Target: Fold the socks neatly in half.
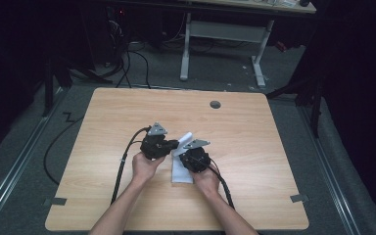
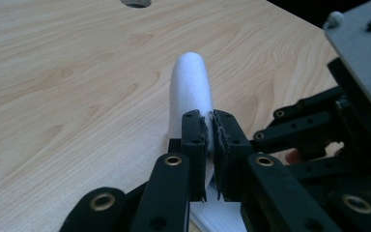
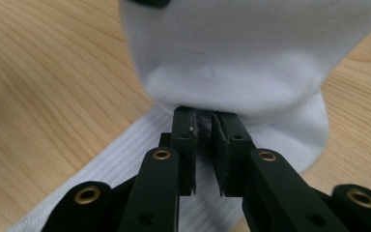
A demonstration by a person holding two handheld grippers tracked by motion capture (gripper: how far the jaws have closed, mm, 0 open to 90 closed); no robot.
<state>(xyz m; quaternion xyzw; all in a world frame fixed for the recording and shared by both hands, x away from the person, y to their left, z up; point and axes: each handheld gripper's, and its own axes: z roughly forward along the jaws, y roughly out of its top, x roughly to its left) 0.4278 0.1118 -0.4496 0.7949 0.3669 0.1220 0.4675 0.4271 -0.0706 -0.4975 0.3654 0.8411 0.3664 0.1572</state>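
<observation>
A white sock lies on the wooden table just ahead of the person's hands, one end lifted and curled up. My left gripper comes at it from the left and is shut on the raised part. In the left gripper view the pads pinch a thin edge of the sock, which arches up beyond them. My right gripper sits close on the right. In the right gripper view its jaws are shut on a fold of the sock, with ribbed fabric lying under them.
A round cable hole sits in the table's far middle. The right gripper's body and grey plate crowd the right side of the left gripper view. Black cables trail off the near edge. A white-legged desk stands beyond.
</observation>
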